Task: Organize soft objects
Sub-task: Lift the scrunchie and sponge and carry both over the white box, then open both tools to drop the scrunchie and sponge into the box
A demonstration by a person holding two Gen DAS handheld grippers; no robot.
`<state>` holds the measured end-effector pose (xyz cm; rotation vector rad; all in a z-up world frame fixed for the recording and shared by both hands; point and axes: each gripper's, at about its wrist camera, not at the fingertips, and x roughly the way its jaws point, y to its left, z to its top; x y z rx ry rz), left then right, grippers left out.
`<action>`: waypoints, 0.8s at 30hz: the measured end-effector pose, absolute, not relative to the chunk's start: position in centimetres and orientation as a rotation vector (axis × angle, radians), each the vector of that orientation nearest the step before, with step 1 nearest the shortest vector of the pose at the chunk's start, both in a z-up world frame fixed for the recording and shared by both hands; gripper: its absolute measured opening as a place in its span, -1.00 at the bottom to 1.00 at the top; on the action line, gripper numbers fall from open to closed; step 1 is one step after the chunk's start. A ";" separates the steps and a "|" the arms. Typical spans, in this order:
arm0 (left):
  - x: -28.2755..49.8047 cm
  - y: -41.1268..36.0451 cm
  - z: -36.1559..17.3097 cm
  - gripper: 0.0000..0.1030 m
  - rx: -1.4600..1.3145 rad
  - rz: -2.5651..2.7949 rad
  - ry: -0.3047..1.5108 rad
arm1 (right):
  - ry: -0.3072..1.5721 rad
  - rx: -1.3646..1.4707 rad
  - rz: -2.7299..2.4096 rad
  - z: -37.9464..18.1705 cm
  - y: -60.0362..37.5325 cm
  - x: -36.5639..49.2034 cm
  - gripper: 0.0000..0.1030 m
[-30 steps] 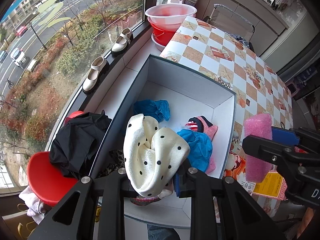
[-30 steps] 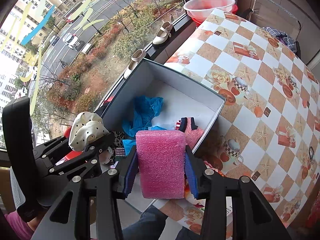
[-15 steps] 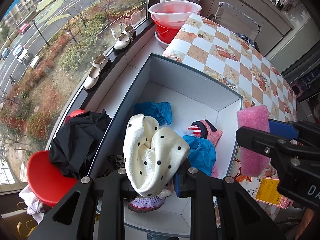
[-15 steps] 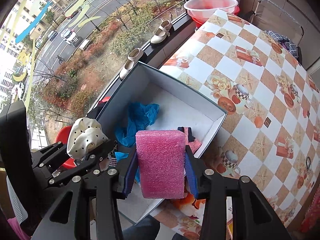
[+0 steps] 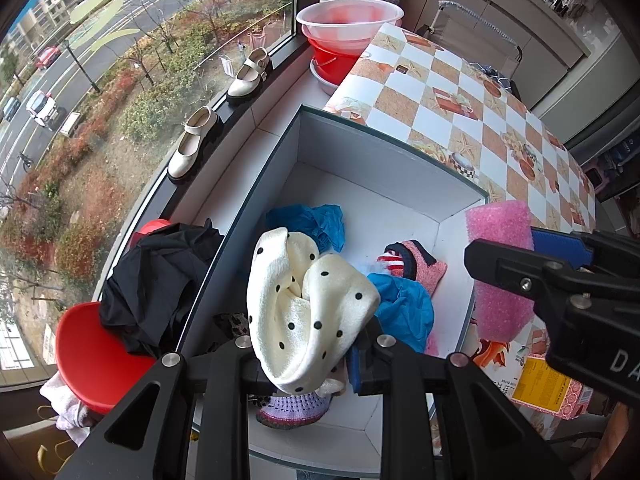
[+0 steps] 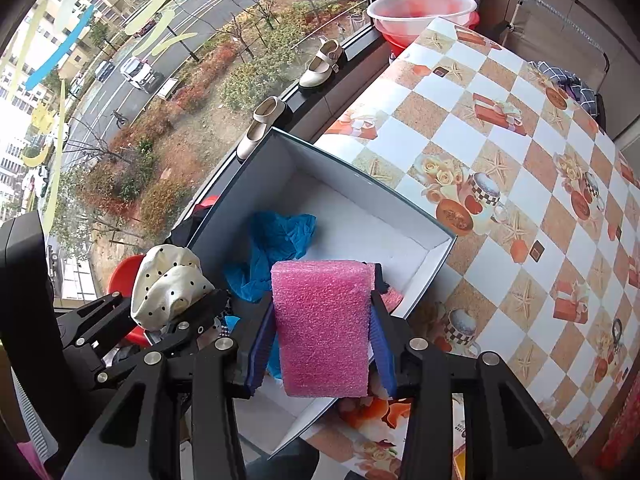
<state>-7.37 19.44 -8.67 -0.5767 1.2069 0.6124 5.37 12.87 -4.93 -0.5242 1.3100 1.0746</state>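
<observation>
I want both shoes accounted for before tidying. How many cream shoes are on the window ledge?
2. One cream shoe sits nearer on the ledge, left of the box; the other farther along, toward the red basins. None other shows.

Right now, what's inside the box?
In the box: blue cloths, a pink striped sock, a purple knit piece. The spotted cloth and pink foam cover the rest.

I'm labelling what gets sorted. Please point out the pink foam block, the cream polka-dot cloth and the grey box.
pink foam block (image 6: 323, 328), right wrist view, front face.
cream polka-dot cloth (image 5: 308, 312), left wrist view, middle fold.
grey box (image 5: 376, 160), left wrist view, far inner wall.
</observation>
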 end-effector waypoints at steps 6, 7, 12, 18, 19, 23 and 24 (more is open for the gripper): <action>-7.4 19.5 -8.8 -0.49 -0.574 0.615 1.210 | 1.315 -0.522 1.070 -5.1 13.0 5.8 -0.13; -7.4 19.5 -8.8 -0.48 -0.573 0.615 1.210 | 1.315 -0.521 1.070 -5.1 13.0 5.8 -0.13; -7.5 19.6 -9.0 -0.47 -0.574 0.616 1.215 | 1.314 -0.522 1.069 -5.1 13.1 5.7 -0.13; -8.3 19.4 -9.4 0.21 -0.539 0.654 1.246 | 1.323 -0.521 1.070 -5.3 13.1 6.0 -0.10; -8.1 19.3 -9.4 0.29 -0.529 0.651 1.258 | 1.330 -0.521 1.065 -5.4 13.0 6.1 -0.04; -8.5 19.1 -9.2 0.55 -0.506 0.658 1.258 | 1.324 -0.536 1.046 -5.2 12.7 6.1 1.00; -8.5 19.0 -9.0 0.55 -0.501 0.663 1.246 | 1.300 -0.543 1.041 -4.8 12.5 6.1 1.00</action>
